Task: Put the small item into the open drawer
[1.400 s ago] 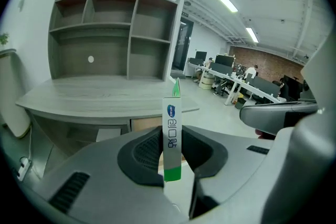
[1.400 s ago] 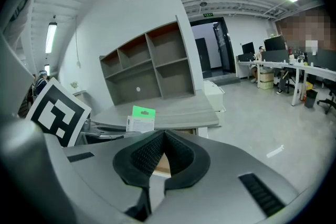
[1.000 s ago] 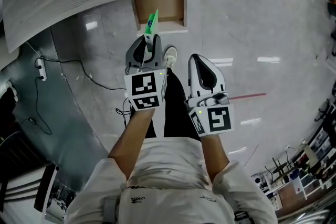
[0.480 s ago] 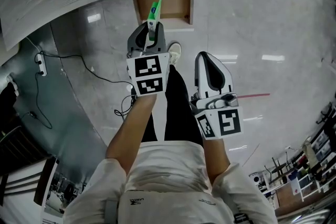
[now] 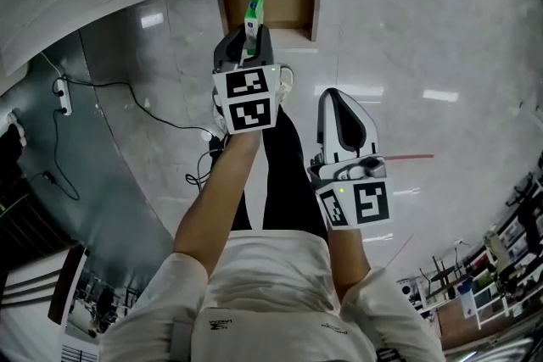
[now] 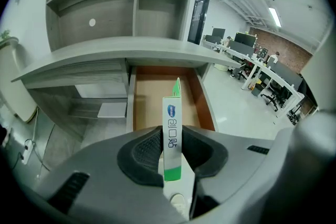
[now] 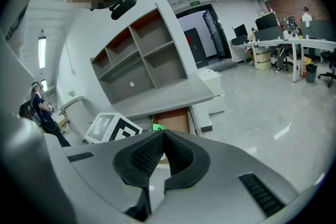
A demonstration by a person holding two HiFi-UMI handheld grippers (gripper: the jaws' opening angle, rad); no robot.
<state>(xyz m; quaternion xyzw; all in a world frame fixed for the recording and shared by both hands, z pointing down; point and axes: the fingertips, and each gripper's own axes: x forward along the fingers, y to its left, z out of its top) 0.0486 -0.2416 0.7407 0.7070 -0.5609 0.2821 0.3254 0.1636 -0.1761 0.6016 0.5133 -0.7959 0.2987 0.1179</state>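
Green-and-white tube (image 5: 254, 10) sits pinched in the left gripper (image 5: 250, 35), which has advanced toward twelve o'clock. Its tip now overhangs the open drawer (image 5: 293, 2), so release looks near. Right gripper (image 5: 338, 100) hangs closed, empty.

The white-and-green tube (image 6: 172, 144) bore a blue oval logo and blue characters down its face, none legible. The left marker cube (image 5: 250, 100) and right marker cube (image 5: 356, 204) carried only black-and-white square patterns. A green doorway sign (image 7: 195, 3) was too small to read.
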